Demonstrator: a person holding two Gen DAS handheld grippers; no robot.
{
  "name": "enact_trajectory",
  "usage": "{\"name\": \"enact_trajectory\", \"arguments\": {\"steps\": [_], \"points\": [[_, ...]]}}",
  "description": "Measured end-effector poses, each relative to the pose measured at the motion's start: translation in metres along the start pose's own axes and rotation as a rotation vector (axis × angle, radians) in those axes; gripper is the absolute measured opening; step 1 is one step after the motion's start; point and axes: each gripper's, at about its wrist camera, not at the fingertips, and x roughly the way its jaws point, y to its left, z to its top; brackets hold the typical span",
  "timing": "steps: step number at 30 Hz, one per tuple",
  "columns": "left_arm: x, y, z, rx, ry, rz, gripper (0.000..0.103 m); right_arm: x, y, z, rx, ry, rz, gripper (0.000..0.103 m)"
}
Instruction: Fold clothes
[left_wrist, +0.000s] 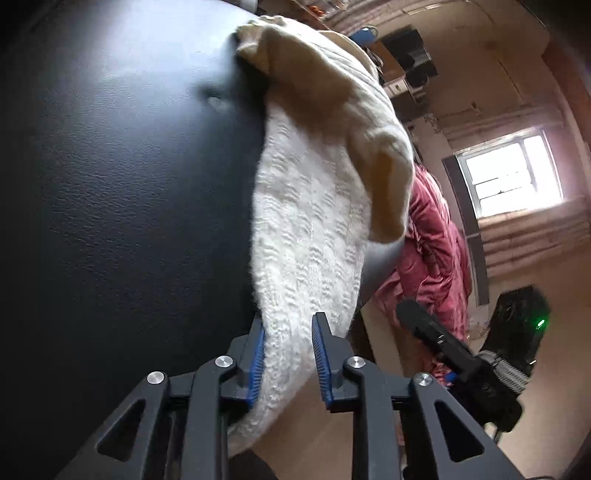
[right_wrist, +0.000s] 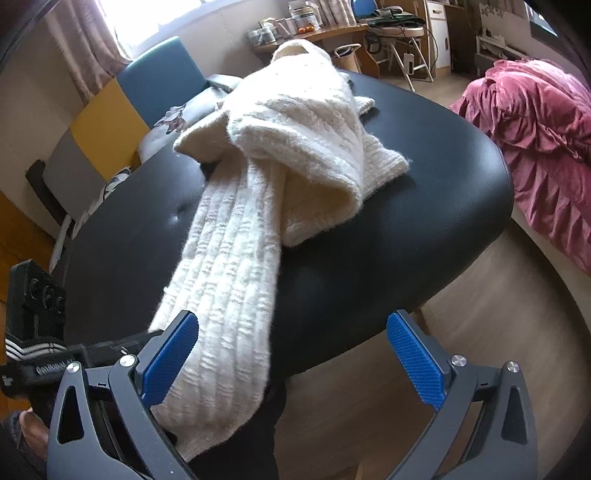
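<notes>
A cream knitted sweater lies bunched on a black padded table. One long sleeve runs down over the table's near edge. My left gripper is shut on the sleeve near its end, blue pads pressing the knit from both sides. My right gripper is open, its left pad beside the hanging sleeve, holding nothing. The left gripper's body shows at the left edge of the right wrist view.
A pink quilt is heaped on a bed to the right of the table. A blue and yellow chair, a wooden desk with jars and a stool stand behind. A window is beyond.
</notes>
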Motion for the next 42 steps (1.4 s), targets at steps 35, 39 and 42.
{"name": "enact_trajectory", "arguments": {"steps": [35, 39, 42], "points": [[-0.114, 0.05, 0.004, 0.025, -0.285, 0.372, 0.004, 0.106, 0.017, 0.12, -0.085, 0.13, -0.197, 0.103], [-0.119, 0.055, 0.003, 0.035, -0.279, 0.33, 0.004, 0.118, 0.035, 0.113, -0.209, 0.143, -0.326, 0.103], [-0.124, 0.052, -0.001, 0.085, -0.287, 0.316, 0.004, 0.12, 0.037, 0.111, -0.227, 0.146, -0.337, 0.103]]}}
